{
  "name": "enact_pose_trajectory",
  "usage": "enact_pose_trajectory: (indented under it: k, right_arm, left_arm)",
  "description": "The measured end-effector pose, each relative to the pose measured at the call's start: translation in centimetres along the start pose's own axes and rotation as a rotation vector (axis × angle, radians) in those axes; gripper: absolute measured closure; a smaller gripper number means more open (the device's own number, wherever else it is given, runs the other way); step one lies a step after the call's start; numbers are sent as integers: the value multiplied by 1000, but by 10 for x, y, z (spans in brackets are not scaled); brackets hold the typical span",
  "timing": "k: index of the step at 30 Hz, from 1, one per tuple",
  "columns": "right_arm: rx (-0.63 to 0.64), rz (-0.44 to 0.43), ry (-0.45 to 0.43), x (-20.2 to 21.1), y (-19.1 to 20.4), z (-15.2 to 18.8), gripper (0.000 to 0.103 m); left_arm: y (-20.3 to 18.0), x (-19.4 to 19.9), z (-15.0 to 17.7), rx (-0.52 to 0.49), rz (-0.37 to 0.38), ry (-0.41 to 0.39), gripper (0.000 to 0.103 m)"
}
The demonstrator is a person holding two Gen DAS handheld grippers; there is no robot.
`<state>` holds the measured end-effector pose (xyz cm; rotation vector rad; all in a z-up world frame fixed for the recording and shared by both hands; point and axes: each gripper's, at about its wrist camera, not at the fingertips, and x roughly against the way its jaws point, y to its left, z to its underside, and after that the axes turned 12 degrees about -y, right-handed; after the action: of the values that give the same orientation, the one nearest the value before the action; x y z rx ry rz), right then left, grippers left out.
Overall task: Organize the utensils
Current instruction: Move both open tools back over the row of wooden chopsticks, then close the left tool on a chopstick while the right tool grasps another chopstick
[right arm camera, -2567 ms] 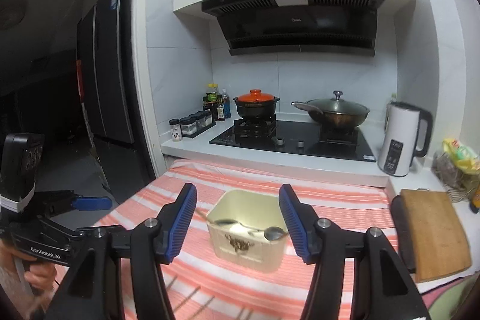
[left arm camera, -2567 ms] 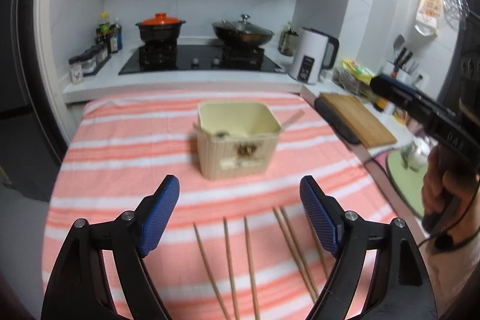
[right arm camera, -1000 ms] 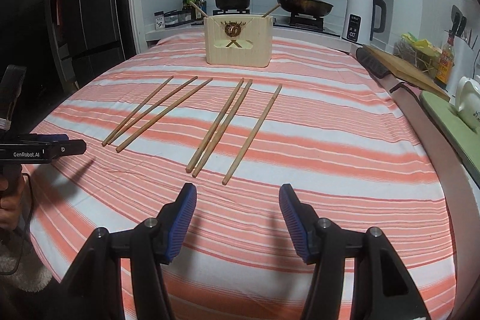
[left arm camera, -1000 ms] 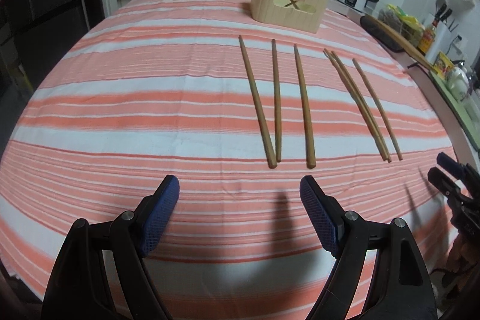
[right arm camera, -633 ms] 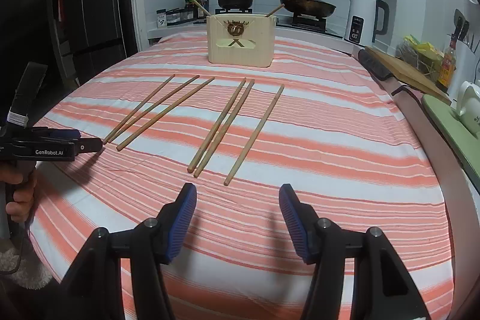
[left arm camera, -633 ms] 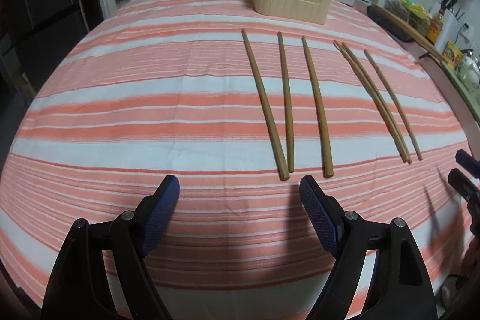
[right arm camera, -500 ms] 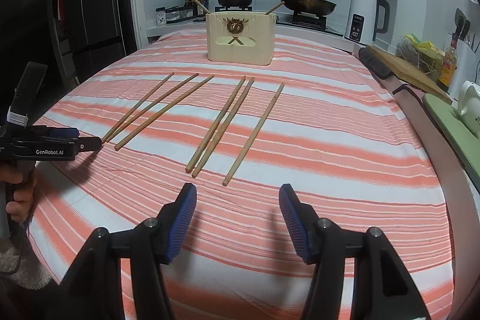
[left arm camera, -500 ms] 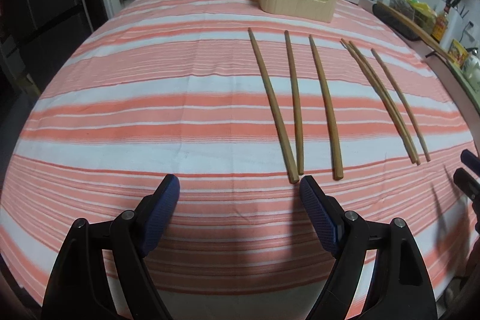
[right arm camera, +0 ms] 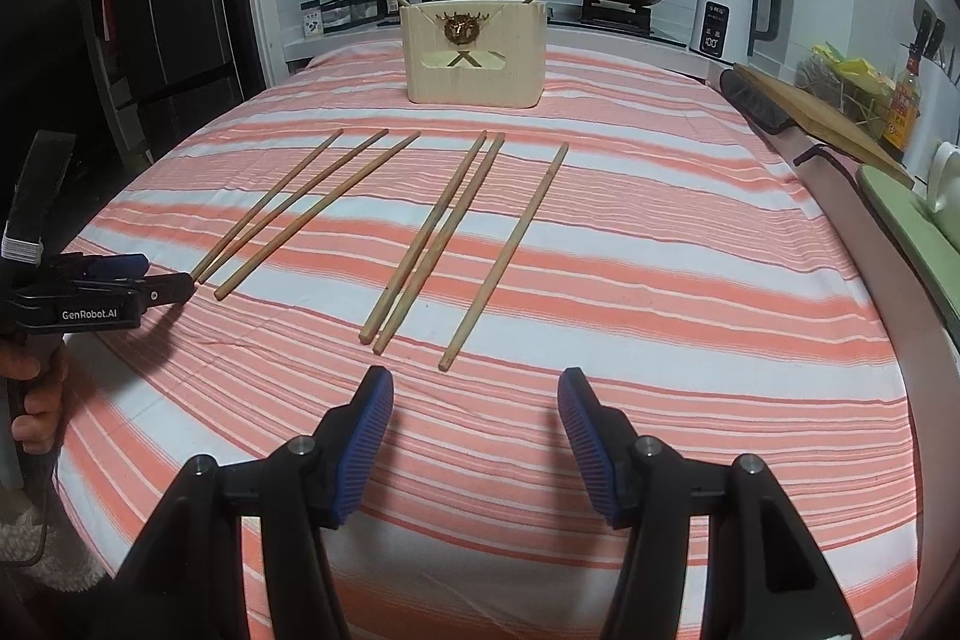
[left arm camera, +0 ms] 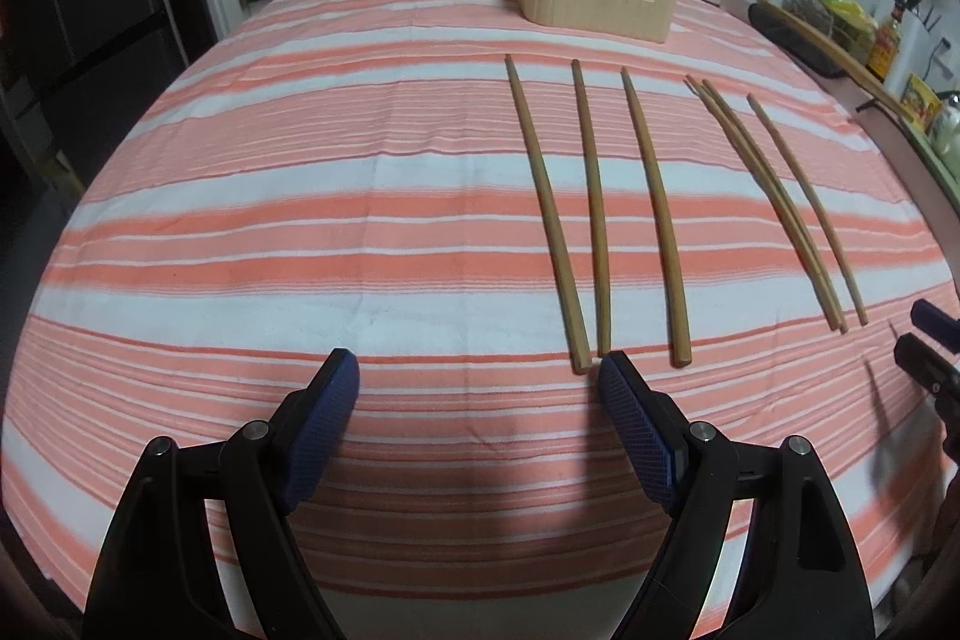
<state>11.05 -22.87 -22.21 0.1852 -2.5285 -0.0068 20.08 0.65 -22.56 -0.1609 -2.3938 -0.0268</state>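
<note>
Six chopsticks (right arm camera: 420,244) lie on the striped cloth (left arm camera: 300,196) of the counter, in two groups of three, thick ends toward the near edge. A beige holder (right arm camera: 474,55) stands by the far edge, with a few utensils leaning out of it. Both tongs hover spread and empty over the near edge: left tongs (left arm camera: 480,400) just short of the left group (left arm camera: 594,220), right tongs (right arm camera: 474,412) just short of the right group (right arm camera: 510,244). To do this well, each should probably come low over one thick end, straddle a single stick, pinch firmly, lift it clear of its neighbours, then drop it upright into the holder.
</note>
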Motion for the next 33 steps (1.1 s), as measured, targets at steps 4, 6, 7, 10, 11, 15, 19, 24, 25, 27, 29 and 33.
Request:
enact_pose_trajectory:
  k: [4,6,7,10,11,15,19,24,25,27,29,33]
  right_arm:
    - [-36,-13,43,-16,-3,1,48]
    - [-40,-19,62,-23,-3,0,57]
    - [-36,-20,68,-25,-2,0,59]
    - [-1,-7,75,-31,4,-2,66]
    - [5,-1,77,-32,5,-2,70]
    - [14,23,77,-35,3,-5,95]
    - [-17,76,75,-33,-10,-5,97]
    - [-50,108,79,-30,-29,-4,97]
    - [-52,108,79,-29,-32,-4,97]
    - [-58,99,76,-28,-34,-3,96]
    - [-55,96,77,-28,-34,-3,95]
    - [-62,88,73,-28,-38,-2,85]
  left_arm:
    - [0,-1,0,-3,-6,2,19]
    - [0,-1,1,-7,-9,2,19]
    - [-1,-1,1,-9,-10,2,19]
    - [-1,-1,1,-13,-11,2,20]
    - [-2,0,1,-15,-10,1,21]
    - [-3,0,1,-21,-11,-2,23]
    - [1,1,2,-12,-15,0,23]
    - [7,3,3,-3,-19,3,23]
    - [7,3,3,-4,-18,2,23]
    - [7,3,4,-14,-9,0,25]
    - [5,3,4,-26,-3,-2,28]
    - [1,2,3,-31,-3,-7,31]
